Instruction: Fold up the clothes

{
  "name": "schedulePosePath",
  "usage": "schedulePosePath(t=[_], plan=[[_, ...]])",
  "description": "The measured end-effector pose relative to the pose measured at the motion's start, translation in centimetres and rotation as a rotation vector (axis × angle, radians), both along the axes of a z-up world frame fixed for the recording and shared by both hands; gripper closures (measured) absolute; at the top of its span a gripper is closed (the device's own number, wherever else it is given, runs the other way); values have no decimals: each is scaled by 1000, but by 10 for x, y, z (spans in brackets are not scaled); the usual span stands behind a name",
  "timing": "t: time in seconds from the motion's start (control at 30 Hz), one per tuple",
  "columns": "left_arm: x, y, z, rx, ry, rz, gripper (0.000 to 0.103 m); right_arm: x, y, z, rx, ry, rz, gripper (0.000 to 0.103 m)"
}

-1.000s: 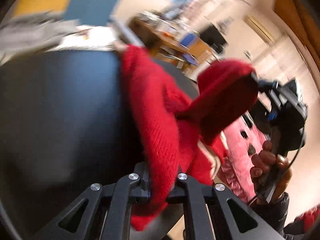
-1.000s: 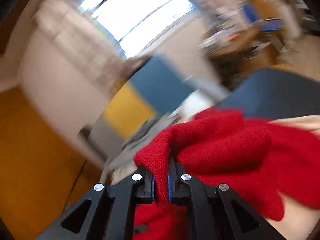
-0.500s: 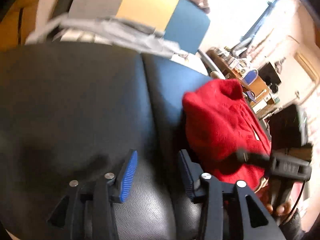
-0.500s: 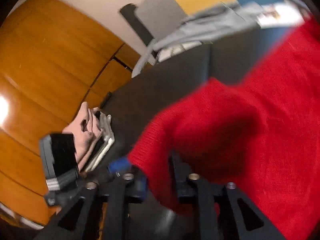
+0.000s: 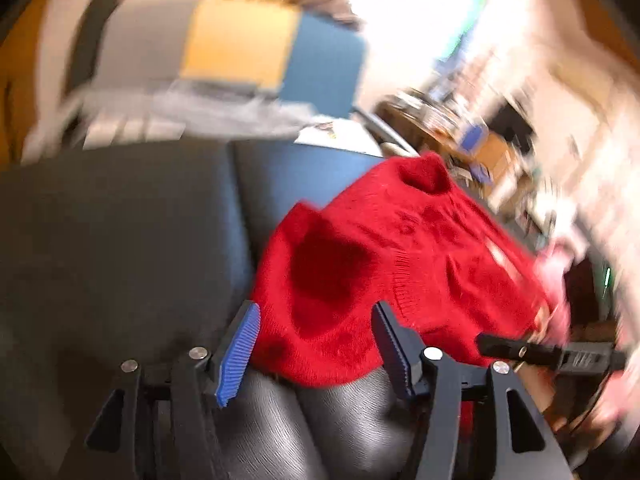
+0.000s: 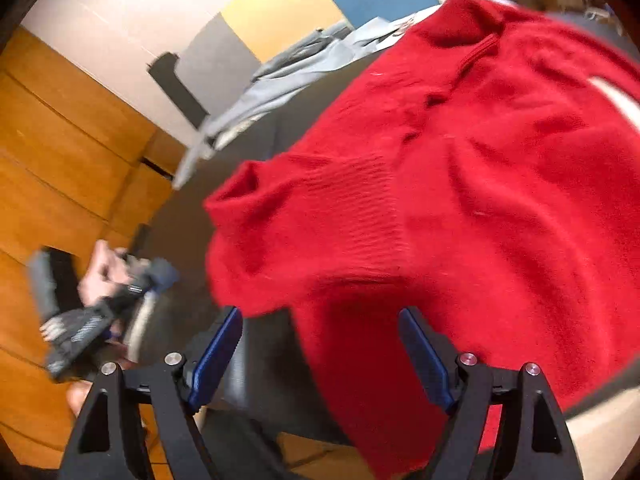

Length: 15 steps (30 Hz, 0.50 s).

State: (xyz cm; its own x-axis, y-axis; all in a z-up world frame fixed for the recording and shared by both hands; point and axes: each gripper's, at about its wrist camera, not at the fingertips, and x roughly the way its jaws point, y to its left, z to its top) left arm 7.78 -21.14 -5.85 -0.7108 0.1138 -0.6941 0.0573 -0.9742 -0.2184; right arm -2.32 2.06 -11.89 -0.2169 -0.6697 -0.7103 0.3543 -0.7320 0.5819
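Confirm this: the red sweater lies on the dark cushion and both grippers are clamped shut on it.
Not quite. The red sweater does lie on the dark cushion, but both wrist views show the left gripper and the right gripper open, clamping nothing.

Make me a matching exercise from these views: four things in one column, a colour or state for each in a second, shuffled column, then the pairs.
Things:
1. sweater
2. left gripper
3. grey garment
4. wall panels

Descriptions:
A. orange wood
B. jaws open, holding nothing
C. red knit, lying on the dark padded surface
D. crumpled at the far edge of the surface

Pairs: 1-C, 2-B, 3-D, 4-A
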Motion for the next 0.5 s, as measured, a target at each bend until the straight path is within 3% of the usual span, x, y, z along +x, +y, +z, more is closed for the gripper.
schedulePosePath(t=[0.13, 0.23, 0.27, 0.3, 0.33, 0.4, 0.43, 0.5], plan=[[-47, 36, -25, -167, -113, -55, 40, 2, 15, 2, 64, 31, -40, 21], [-88, 55, -36, -268, -134, -17, 40, -1, 17, -2, 72, 37, -43, 20], [-100, 56, -42, -282, -157, -7, 45, -2, 18, -3, 74, 39, -44, 20], [-106, 51, -46, -225, -174, -5, 73, -4, 19, -4, 77, 42, -45, 20], [-111, 44, -47, -140, -188, -7, 84, -5, 20, -5, 80, 44, -47, 20], [-111, 18, -46, 60, -192, 10, 94, -7, 22, -8, 85, 48, -49, 20], [-103, -6, -40, 186, -170, 37, 96, -9, 23, -9, 87, 50, -50, 20], [-81, -64, -28, 361, -118, 122, 96, -11, 25, -11, 93, 55, -52, 20]])
